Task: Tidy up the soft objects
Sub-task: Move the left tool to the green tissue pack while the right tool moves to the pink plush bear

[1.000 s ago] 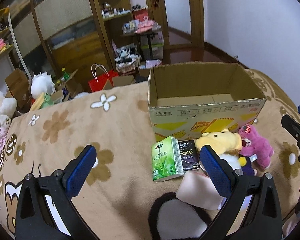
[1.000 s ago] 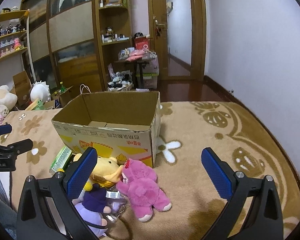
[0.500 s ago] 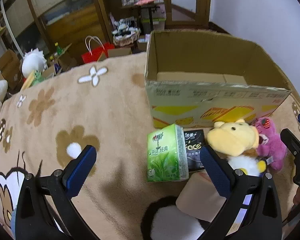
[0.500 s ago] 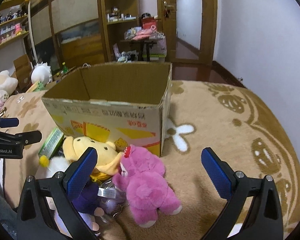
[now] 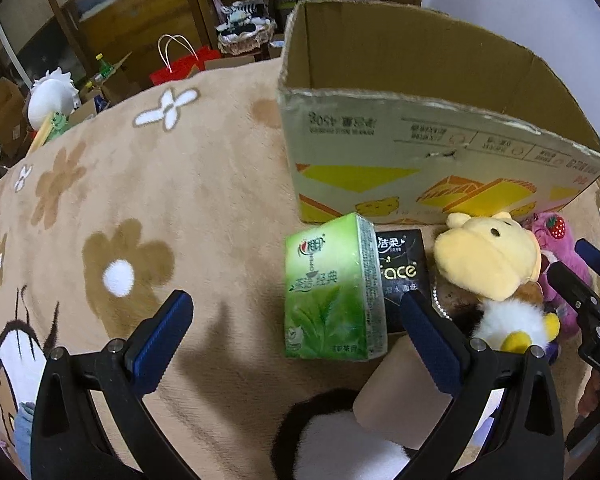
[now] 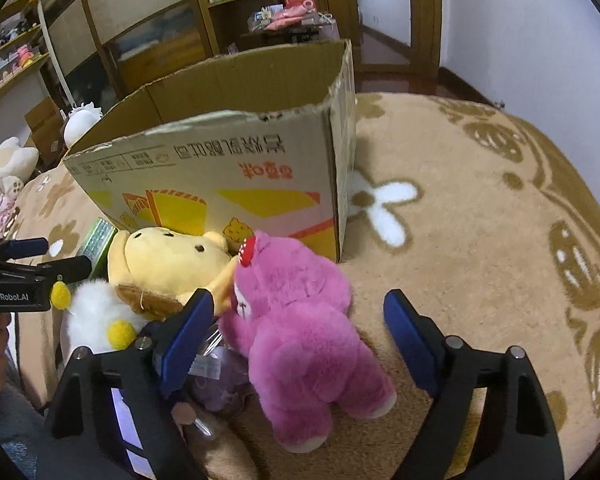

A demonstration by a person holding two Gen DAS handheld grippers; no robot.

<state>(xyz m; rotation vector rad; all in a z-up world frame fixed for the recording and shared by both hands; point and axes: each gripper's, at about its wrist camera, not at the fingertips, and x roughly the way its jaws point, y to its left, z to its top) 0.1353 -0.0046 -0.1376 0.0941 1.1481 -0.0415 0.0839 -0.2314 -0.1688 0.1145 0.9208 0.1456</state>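
While the pink plush bear (image 6: 300,320) lies between the right gripper (image 6: 298,330)'s blue pads, those pads do not press on it: the jaws have just been closing from their widest, yet a gap shows on the far side and nothing is gripped. If they shut from here, my guess is the near pad could also catch the clear wrapper (image 6: 212,360) and purple toy (image 6: 220,388) tucked under the bear's arm, dragging clutter up with it, or pinch only loose fur so the bear slips out. The gripper tilts steeply down over the bear's back. In the other wrist's view, the left gripper (image 5: 296,340) stands wide open and empty, angled down at the carpet (image 5: 180,200), its right pad beside the green tissue pack (image 5: 332,288); closing there may clip the black wipes pack (image 5: 400,268) leaning against it. Beyond sit the yellow plush (image 5: 488,256) and, farthest, the open cardboard box (image 5: 420,160), with none of these soft things seen inside.
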